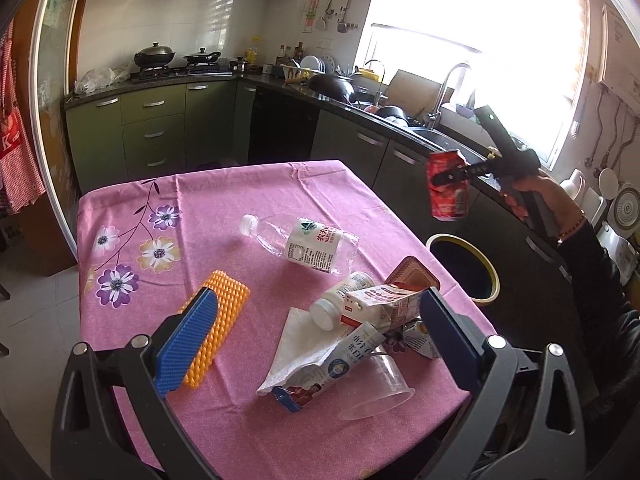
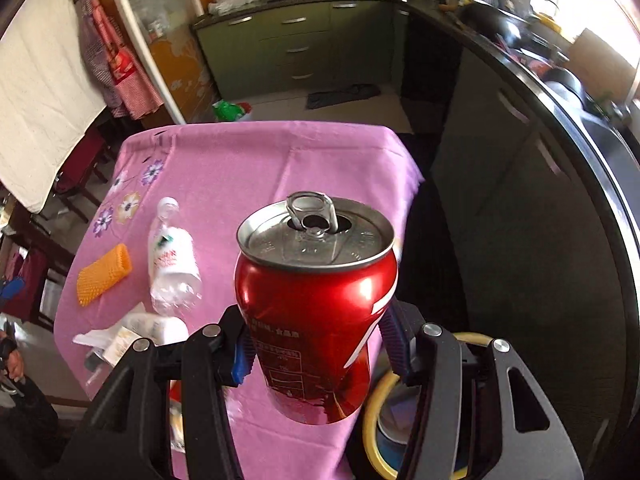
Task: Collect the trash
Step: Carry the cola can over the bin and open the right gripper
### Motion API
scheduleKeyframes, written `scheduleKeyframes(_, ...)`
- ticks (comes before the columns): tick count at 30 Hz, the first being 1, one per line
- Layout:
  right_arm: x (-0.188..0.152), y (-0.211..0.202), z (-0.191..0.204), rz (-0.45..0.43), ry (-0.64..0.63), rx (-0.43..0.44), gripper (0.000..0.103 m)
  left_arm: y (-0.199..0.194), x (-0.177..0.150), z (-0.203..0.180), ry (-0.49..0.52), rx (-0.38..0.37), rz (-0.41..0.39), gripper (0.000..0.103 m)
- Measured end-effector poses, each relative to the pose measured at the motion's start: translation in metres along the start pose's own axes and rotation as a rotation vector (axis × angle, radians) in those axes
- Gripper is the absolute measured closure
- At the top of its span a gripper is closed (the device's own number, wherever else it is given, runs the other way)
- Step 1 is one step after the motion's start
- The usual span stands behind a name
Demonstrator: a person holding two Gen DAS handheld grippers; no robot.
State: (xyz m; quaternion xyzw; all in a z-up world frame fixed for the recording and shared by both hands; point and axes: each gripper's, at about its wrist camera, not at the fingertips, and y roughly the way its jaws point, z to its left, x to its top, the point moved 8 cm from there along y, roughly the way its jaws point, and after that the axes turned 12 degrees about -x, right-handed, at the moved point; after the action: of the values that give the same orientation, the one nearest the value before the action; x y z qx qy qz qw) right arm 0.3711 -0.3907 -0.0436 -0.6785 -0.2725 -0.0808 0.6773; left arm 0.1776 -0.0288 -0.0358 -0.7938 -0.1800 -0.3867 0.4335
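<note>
The trash bin point(image 2: 378, 404) is showing only a yellow rim arc behind the right gripper point(image 2: 320, 354), whose jaws are clamping one red can point(image 2: 316, 308) in the air beside the table point(image 1: 240, 188) edge, above the bin. The left gripper point(image 1: 308, 336) is hovering over the table with jaws spread wide, holding nothing. On the table are lying one clear bottle point(image 1: 304, 242), one white bottle point(image 1: 340, 300), one plastic cup point(image 1: 380, 386) and one orange scrubber point(image 1: 218, 324) (cartons overlapping, count unclear).
</note>
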Motion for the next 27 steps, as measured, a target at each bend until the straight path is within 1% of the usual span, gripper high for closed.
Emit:
scheduleKeyframes(2,-0.031,0.005,-0.039,0.031,0.069,-0.045,0.050,0.004,0.000,-0.003,0.004,-0.004,0.006,0.007)
scheduleKeyframes(5,-0.078,0.026,-0.088,0.095,0.158,-0.097,0.050,0.011,-0.001,-0.008,0.009,-0.008,0.019,0.007)
scheduleKeyframes(7,-0.106,0.045,-0.112,0.134,0.211,-0.113,0.050,0.015,-0.001,-0.011,0.013,-0.009,0.030,0.007)
scheduleKeyframes(10,-0.137,0.073,-0.137,0.178,0.265,-0.127,0.050,0.019,-0.002,-0.013,0.022,-0.004,0.044,0.007)
scheduleKeyframes(13,-0.157,0.096,-0.149,0.210,0.293,-0.135,0.049,0.021,-0.001,-0.013,0.023,0.004,0.052,0.007)
scheduleKeyframes(14,-0.161,0.101,-0.152,0.212,0.299,-0.137,0.046,0.021,-0.001,-0.012,0.022,0.008,0.054,0.007)
scheduleKeyframes(16,-0.165,0.104,-0.156,0.214,0.310,-0.138,0.045,0.023,-0.001,-0.010,0.018,0.015,0.061,0.007)
scheduleKeyframes(21,-0.171,0.084,-0.157,0.169,0.331,-0.107,0.043,0.027,-0.005,-0.005,0.007,0.019,0.075,0.007)
scheduleKeyframes(22,-0.172,0.079,-0.152,0.161,0.328,-0.108,0.040,0.029,-0.006,-0.004,0.003,0.019,0.081,0.007)
scheduleKeyframes(27,-0.183,0.062,-0.143,0.157,0.311,-0.132,0.035,0.034,-0.012,0.002,-0.005,0.020,0.103,0.007)
